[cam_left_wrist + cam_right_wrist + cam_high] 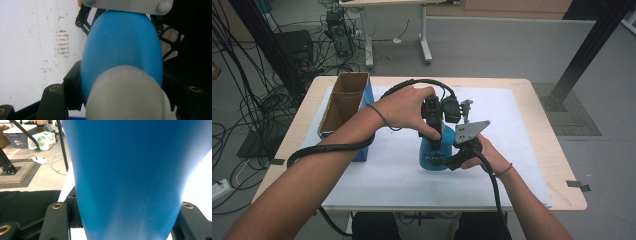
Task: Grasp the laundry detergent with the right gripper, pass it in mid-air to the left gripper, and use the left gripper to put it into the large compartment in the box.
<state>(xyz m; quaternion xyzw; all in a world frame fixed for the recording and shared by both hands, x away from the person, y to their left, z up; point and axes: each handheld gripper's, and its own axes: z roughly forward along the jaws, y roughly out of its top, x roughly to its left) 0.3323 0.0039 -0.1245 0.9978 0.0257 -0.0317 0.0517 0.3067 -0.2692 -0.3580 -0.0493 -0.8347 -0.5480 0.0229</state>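
A blue plastic bottle [433, 154] with a whitish cap stands on the white mat in the middle of the table. My left gripper [435, 131] comes down on it from above and is shut around its top; in the left gripper view the cap [127, 96] and the blue shoulder [122, 45] sit between the black jaws. My right gripper [455, 159] grips the bottle's body from the right side. In the right gripper view the blue wall [125, 177] stands wedged between its jaws. The grey plate [127, 5] of the right gripper shows beyond the bottle.
An open cardboard box [343, 102] with blue sides stands at the table's left. The white mat [504, 117] covers most of the wooden table [562, 165]. Cables and black frame posts crowd the floor at the back left, and another table's legs stand behind.
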